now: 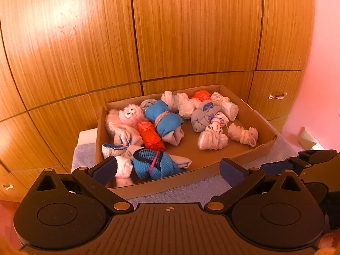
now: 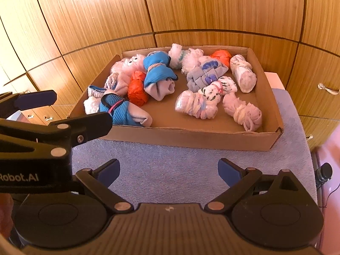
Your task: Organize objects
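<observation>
Both claws were spread and held nothing: your left claw (image 1: 167, 170) hovered at the cardboard box's (image 2: 191, 137) near rim, your right claw (image 2: 169, 171) over the blue towel (image 2: 170, 165). Rolled sock bundles filled the box. Nearest, the blue bundle (image 1: 155, 165) looked soft and light; you could pinch its banded middle.

Brown cardboard box (image 2: 191, 137) holds blue (image 2: 158, 70), orange (image 2: 137, 91) and white green-speckled sock bundles (image 2: 218, 87) on a pale blue towel (image 2: 170, 170).
</observation>
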The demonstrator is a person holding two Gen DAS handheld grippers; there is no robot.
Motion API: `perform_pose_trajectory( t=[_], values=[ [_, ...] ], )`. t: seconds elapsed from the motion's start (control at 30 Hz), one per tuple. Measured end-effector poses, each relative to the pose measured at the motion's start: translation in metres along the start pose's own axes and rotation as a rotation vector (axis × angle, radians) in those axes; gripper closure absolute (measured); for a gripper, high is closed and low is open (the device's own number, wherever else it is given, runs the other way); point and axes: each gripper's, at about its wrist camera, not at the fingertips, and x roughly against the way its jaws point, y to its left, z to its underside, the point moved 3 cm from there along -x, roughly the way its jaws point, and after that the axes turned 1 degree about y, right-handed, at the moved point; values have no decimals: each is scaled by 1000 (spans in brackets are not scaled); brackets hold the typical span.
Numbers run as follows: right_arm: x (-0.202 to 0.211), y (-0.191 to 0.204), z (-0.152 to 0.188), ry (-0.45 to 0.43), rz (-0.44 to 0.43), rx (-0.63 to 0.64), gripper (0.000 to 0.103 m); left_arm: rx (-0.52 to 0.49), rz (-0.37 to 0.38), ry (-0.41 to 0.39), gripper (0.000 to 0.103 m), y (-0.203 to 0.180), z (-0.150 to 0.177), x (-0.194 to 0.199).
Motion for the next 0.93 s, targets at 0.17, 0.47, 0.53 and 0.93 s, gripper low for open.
perform_pose_trajectory(
  t=[0.17, 0.47, 0.53, 0.93],
  values=[
    [-3, 1, 1, 6, -5, 4, 4, 4, -1, -2, 0, 1, 0, 0],
    [-4, 2, 3, 8, -6, -1, 4, 8, 10, -1, 0, 1, 0, 0],
    [-3, 2, 3, 8, -6, 2, 4, 6, 14, -3, 0, 1, -1, 1],
    [-5, 5, 5, 13, -23, 12, 4, 29, 12, 2, 0, 3, -4, 1]
  ],
)
